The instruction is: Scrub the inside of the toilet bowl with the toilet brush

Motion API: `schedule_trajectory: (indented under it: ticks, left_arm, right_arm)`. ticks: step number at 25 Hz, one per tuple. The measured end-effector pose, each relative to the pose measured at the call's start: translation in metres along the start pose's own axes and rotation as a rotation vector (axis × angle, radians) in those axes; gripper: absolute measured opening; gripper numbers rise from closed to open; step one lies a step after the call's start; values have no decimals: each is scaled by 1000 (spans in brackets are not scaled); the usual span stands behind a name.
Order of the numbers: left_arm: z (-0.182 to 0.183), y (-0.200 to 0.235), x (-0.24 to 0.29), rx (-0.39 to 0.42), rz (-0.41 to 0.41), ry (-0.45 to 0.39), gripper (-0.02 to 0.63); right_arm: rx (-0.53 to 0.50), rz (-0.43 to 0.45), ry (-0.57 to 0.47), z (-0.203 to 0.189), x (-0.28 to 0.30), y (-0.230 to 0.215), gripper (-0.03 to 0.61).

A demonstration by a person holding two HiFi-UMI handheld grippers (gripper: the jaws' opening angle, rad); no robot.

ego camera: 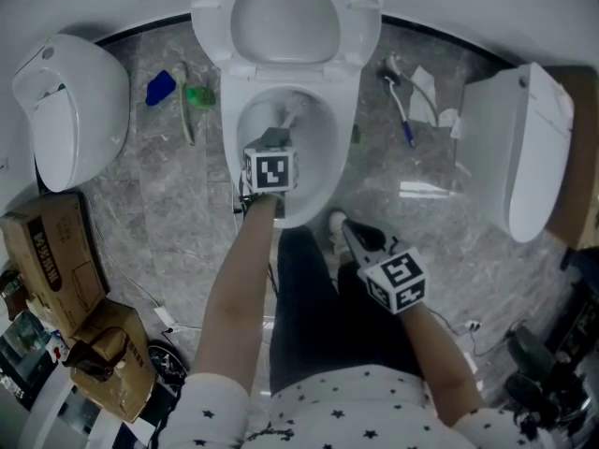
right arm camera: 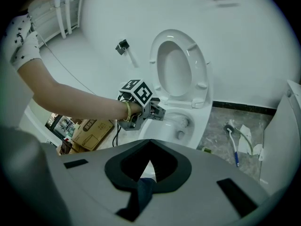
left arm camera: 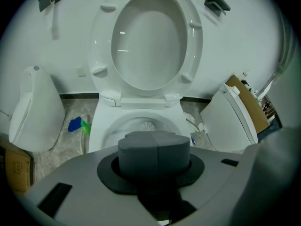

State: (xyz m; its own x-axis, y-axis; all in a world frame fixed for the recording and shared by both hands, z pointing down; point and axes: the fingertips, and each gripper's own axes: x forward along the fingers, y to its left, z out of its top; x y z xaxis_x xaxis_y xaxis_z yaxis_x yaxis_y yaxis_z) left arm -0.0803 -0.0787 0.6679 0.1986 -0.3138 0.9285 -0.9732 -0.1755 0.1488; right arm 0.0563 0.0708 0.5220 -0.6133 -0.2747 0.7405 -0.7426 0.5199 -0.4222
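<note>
The white toilet bowl [ego camera: 323, 171] is standing at twelve o'clock, seat [ego camera: 281, 17] raised. At its five o'clock the right tool [ego camera: 354, 235] is hovering, jaws parted and empty. The left tool [ego camera: 279, 137] is clamping what looks like the toilet brush [ego camera: 296, 108] handle, bristles sitting inside the bowl.

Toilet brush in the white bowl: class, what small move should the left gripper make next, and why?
Probably sweep the white toilet brush sideways along the wall of the white toilet bowl: the left gripper is shut on its handle, and the bristle head sits low inside the bowl.
</note>
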Motion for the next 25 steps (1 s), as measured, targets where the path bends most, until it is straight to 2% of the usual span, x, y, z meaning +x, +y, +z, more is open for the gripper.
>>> schedule_trajectory:
  ticks: [3, 8, 16, 20, 23, 25]
  left_arm:
    - [-1, 5, 0, -10, 3, 17, 153]
    - [19, 13, -4, -1, 8, -68, 153]
    - [10, 16, -3, -13, 16, -61, 153]
    - [-5, 5, 1, -5, -9, -27, 153]
    - [-30, 3, 7, -6, -1, 65, 153]
    - [-35, 2, 11, 2, 1, 90, 153]
  right_arm:
    - [0, 1, 0, 2, -1, -2, 6]
    - [-12, 5, -4, 5, 2, -2, 6]
    - [-20, 17, 0, 6, 5, -2, 6]
    - [-22, 21, 0, 6, 6, -2, 6]
    - [-20, 22, 0, 6, 7, -2, 6]
    - [-17, 22, 2, 7, 7, -3, 6]
